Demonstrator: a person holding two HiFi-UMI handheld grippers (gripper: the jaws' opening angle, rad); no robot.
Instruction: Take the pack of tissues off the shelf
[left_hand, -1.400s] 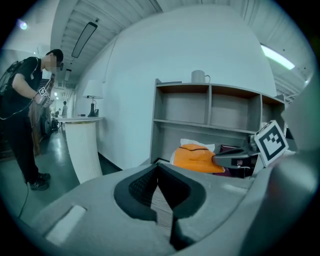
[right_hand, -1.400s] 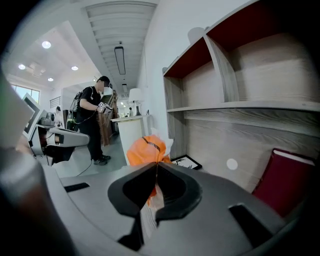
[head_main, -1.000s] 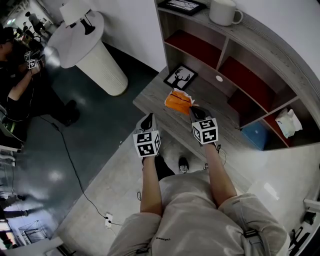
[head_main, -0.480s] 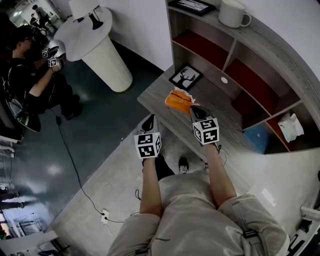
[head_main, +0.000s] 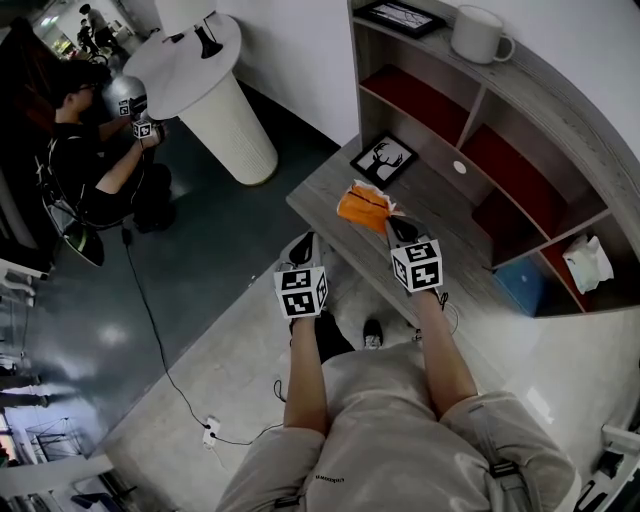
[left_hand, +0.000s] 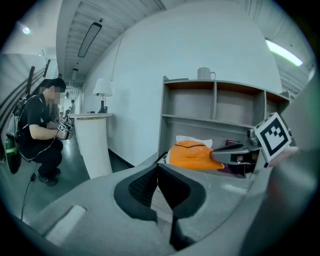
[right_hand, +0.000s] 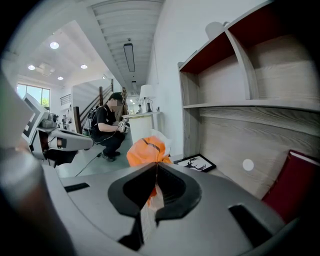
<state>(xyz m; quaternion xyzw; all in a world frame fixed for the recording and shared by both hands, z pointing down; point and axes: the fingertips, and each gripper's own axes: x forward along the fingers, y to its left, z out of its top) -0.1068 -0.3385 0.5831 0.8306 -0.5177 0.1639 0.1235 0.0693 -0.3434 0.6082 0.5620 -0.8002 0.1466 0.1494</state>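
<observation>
One orange soft pack of tissues (head_main: 362, 207), crumpled, dark seam line across top, white flap at far end. Right tongs (head_main: 391, 223) closed on its near edge. Pack over grey wood counter (head_main: 325, 190) of shelf unit, near framed deer picture (head_main: 384, 158); contact with counter unclear. Left tongs (head_main: 305, 245) closed, empty, off counter's front edge.

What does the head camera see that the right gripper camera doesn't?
Only the head view shows the blue box low in the shelf. Only the right gripper view shows the ceiling lights. Both show the orange tissue pack pinched by the right gripper, the deer picture and a crouching person.
</observation>
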